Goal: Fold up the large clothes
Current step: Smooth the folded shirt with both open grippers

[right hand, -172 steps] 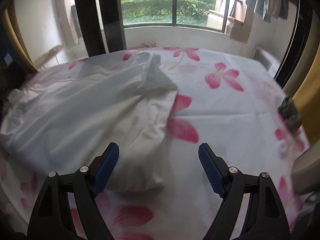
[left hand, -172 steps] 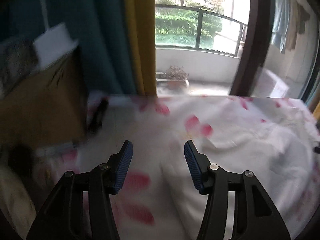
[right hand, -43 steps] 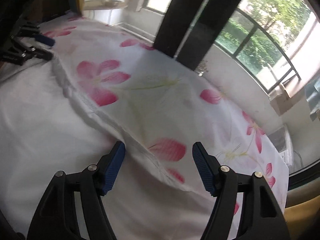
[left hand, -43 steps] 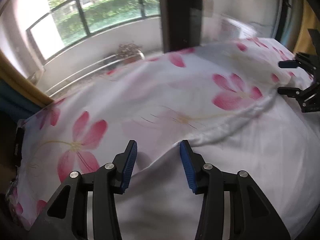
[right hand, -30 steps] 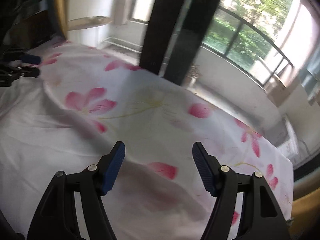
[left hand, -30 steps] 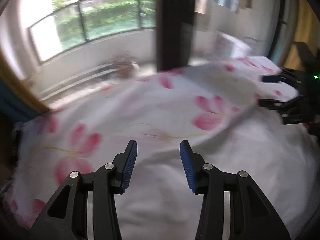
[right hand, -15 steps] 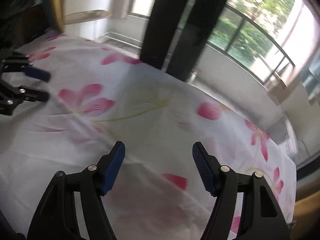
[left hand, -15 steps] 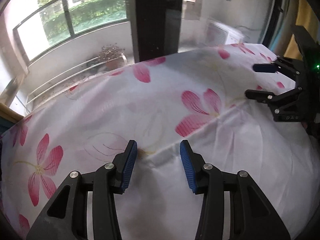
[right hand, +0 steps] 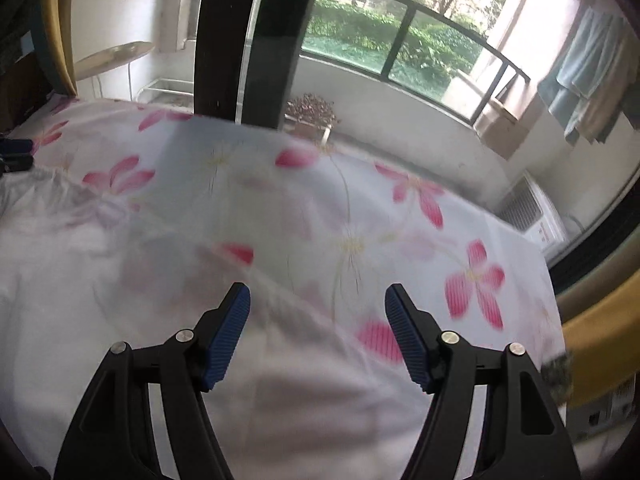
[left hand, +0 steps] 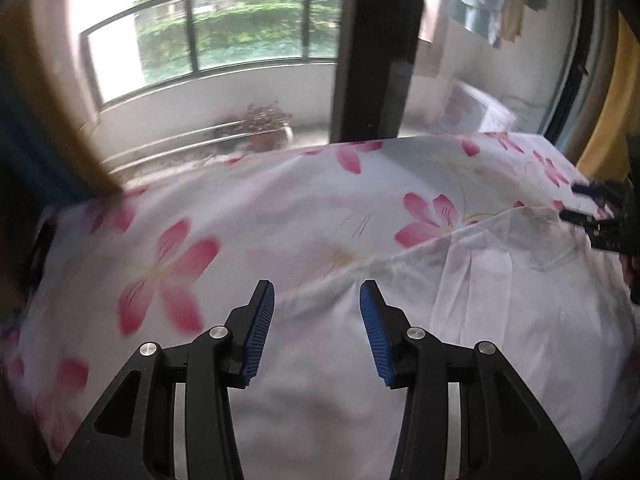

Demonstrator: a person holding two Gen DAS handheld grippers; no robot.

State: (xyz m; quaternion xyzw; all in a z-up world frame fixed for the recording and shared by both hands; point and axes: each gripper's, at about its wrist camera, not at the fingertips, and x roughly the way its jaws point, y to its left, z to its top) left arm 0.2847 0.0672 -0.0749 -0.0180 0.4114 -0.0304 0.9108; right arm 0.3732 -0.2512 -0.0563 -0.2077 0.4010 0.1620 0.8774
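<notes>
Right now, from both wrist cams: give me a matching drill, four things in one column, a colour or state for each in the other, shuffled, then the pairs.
Things:
1. white garment
2. bed sheet
3. left gripper
4. potted plant

States:
A. out on the balcony, behind the glass
B. open, nothing between its blue pads
C. white with pink flowers
D. plain, lying wrinkled on the bed

Pairs: 1-D, 2-C, 3-B, 4-A

Black gripper (left hand: 317, 304) arms, ribbed blue pads (left hand: 261, 338) (silver screws (left hand: 218, 332)).
</notes>
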